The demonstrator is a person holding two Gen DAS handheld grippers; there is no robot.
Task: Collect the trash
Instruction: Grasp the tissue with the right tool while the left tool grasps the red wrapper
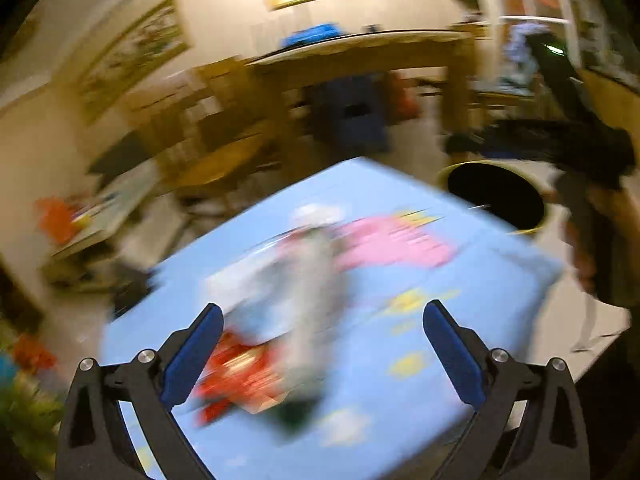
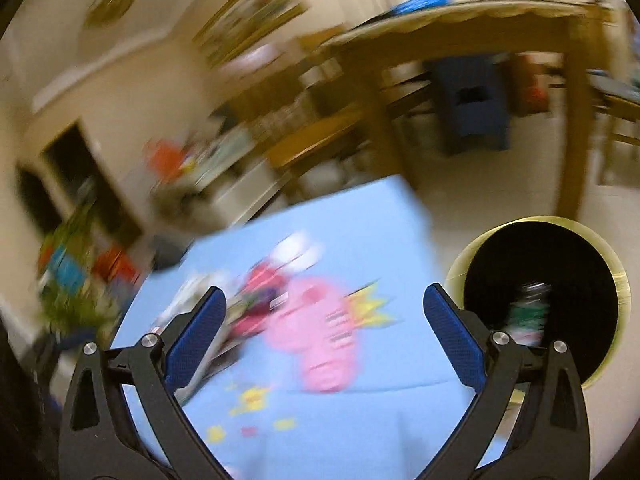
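Both views are smeared by motion. A heap of trash lies on the light blue tablecloth (image 1: pixel 480 300): a whitish clear wrapper (image 1: pixel 280 280) over a red packet (image 1: pixel 236 376). My left gripper (image 1: pixel 324 307) hangs open just above the near end of the heap, with nothing between its blue pads. In the right wrist view the same heap (image 2: pixel 256 292) lies by the left finger, with a white scrap (image 2: pixel 296 250) behind it. My right gripper (image 2: pixel 325 291) is wide open and holds nothing. The bin (image 2: pixel 500 260), black-lined with a yellow rim, stands off the table's right edge with a green and white item (image 2: pixel 528 312) inside.
The bin (image 1: pixel 496 196) sits on the floor beyond the table's far right corner. A person's arm (image 1: pixel 600 240) and a black blurred device (image 1: pixel 540 146) reach over it. A wooden table (image 1: pixel 360 56), chairs and a blue stool (image 2: pixel 472 100) stand behind. Cluttered low shelves line the left wall.
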